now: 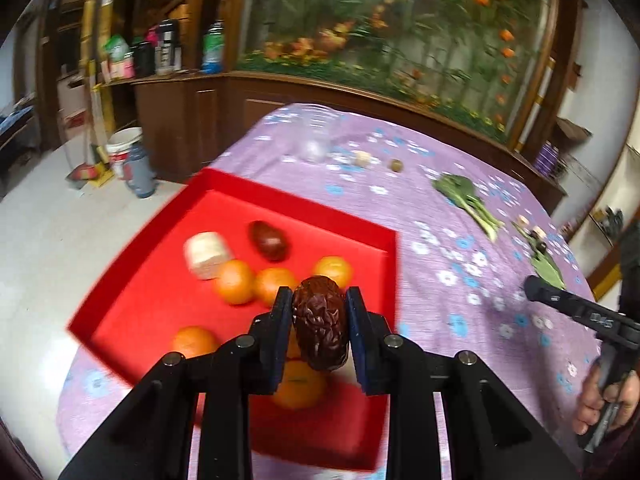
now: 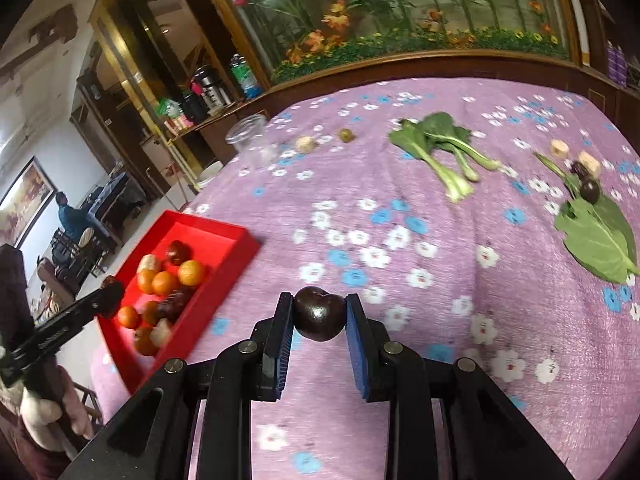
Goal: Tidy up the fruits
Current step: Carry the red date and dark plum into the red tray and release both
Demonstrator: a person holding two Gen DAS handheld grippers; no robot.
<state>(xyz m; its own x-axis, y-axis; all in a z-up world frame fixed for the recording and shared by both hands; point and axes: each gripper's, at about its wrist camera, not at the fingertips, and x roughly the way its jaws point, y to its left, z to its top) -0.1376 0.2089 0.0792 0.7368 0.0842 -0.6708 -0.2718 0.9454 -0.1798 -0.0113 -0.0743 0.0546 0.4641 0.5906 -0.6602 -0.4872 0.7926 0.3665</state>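
Left gripper (image 1: 319, 322), left wrist view: black two-finger tool with blue pads, jaws narrowed and clamped on a wrinkled dark-brown dried date (image 1: 320, 322), pads on its two long flanks, fruit upright. It hangs over the near part of the shallow red cardboard tray (image 1: 120, 312). Tray holds small orange mandarins (image 1: 235, 282), a smooth dark-red date (image 1: 269, 240) and a pale cut chunk (image 1: 206, 255), all loose on the floor of it. Likely handling: date is light, leathery, a bit squashy, skin not slippery; mid-body side pinch suits it, little force needed. Release from low height looks safe; round mandarins below may roll if hit. Purple floral tablecloth (image 1: 460, 280) lies under the tray. Right tool's black finger enters at the right edge, hand behind it.

Right gripper (image 2: 320, 316), right wrist view: same tool, jaws part closed and gripping a glossy dark round plum-like fruit (image 2: 319, 314) across its widest part, held above the tablecloth (image 2: 400, 320), well apart from the red tray (image 2: 224, 248) at left. Judged smooth, firm, slippery skin; round shape can squirt out, so hold at the equator, moderate squeeze, avoid bruising. Still on the cloth: leafy green stalks (image 2: 444, 152), a flat green leaf (image 2: 600, 240), another dark fruit (image 2: 590, 191), pale chunks (image 2: 559, 148), a clear plastic cup (image 2: 252, 140). Left tool visible at left edge over tray.
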